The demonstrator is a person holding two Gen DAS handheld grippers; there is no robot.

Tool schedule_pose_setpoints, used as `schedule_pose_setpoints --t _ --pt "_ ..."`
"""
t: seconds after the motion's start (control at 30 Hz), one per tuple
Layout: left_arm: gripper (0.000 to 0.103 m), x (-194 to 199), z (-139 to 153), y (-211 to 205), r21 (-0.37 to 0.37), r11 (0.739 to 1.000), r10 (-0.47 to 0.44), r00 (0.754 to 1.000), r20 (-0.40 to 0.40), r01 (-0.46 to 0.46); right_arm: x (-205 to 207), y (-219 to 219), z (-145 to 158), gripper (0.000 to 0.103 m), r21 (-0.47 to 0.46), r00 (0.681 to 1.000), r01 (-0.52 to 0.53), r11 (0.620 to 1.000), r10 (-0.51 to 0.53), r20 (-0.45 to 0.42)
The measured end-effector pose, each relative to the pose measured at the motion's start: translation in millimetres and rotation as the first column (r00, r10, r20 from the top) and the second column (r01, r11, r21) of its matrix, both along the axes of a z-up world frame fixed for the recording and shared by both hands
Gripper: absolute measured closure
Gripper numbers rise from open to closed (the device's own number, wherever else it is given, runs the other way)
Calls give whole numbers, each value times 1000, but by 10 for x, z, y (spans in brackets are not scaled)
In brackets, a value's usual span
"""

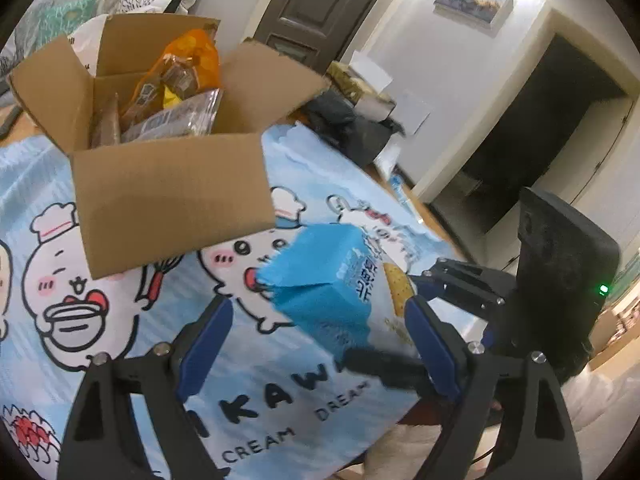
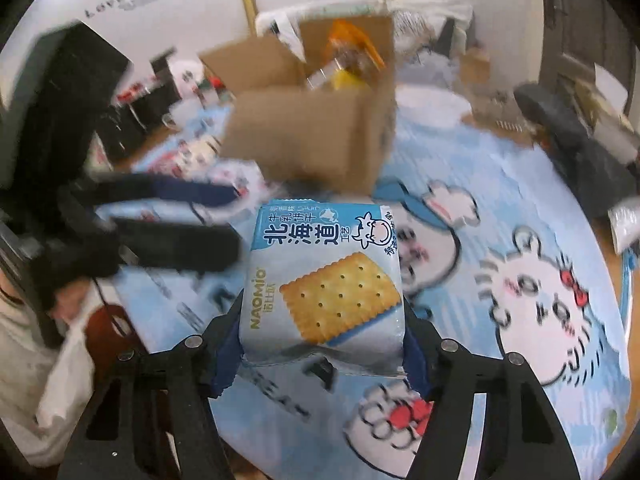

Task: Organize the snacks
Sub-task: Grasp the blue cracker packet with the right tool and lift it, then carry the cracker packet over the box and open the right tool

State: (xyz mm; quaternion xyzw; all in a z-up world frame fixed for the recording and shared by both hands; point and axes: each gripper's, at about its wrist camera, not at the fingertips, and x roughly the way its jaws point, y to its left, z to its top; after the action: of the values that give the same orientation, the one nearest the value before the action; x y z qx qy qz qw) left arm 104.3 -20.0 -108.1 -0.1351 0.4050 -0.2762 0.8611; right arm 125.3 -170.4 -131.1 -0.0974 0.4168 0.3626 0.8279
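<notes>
A pale blue cracker packet, printed with a square biscuit, sits between my right gripper's blue pads, which press on both its sides and hold it above the cartoon tablecloth. In the left wrist view the same packet hangs between the spread fingers of my left gripper, which is open and touches nothing. The right gripper's black fingers reach in from the right. Behind stands an open cardboard box holding an orange snack bag and other packets.
The box stands on the far part of the cloth with its flaps spread outward. Dark bags and papers lie on the floor beyond the table's right edge. A person's light sleeve shows at the lower left.
</notes>
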Motion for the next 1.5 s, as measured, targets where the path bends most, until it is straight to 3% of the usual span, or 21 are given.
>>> schedule_pose_setpoints --t 0.07,0.17,0.2,0.43,0.53,0.63,0.77,0.93,1.17,1.33,1.5 --pt "18 1 56 42 -41 999 -3 1000 4 3 -59 69 153 41 54 999 -31 998 29 35" --pt "41 -19 184 131 -109 994 -10 1000 26 12 -122 172 336 40 99 994 -73 992 64 86" --pt "43 -32 243 163 -110 994 -4 999 39 9 -131 203 374 40 107 993 -84 991 74 93" --pt "46 -44 570 346 -52 998 30 994 108 -25 -49 432 565 39 138 990 -117 983 106 89" --pt "47 4 769 415 -33 999 38 989 144 -34 -3 524 713 38 140 985 -129 982 110 132" --pt "47 122 956 449 17 999 35 983 178 -39 60 615 886 38 152 978 -128 980 100 182" --pt "47 467 1106 600 36 998 40 985 168 -46 333 753 1059 41 175 982 -104 979 73 177" --pt "47 991 1107 848 44 997 57 990 127 -63 798 984 1142 41 169 987 -89 982 65 145" --pt "47 1542 843 1047 69 991 111 994 11 -112 1450 1376 978 41 112 994 -96 989 90 58" --pt "47 1676 714 997 116 988 108 994 -20 -105 1685 1529 772 41 61 996 -82 995 83 -9" --pt "44 1693 674 868 176 979 105 994 -19 -100 1750 1563 667 40 12 998 -66 998 66 -8"
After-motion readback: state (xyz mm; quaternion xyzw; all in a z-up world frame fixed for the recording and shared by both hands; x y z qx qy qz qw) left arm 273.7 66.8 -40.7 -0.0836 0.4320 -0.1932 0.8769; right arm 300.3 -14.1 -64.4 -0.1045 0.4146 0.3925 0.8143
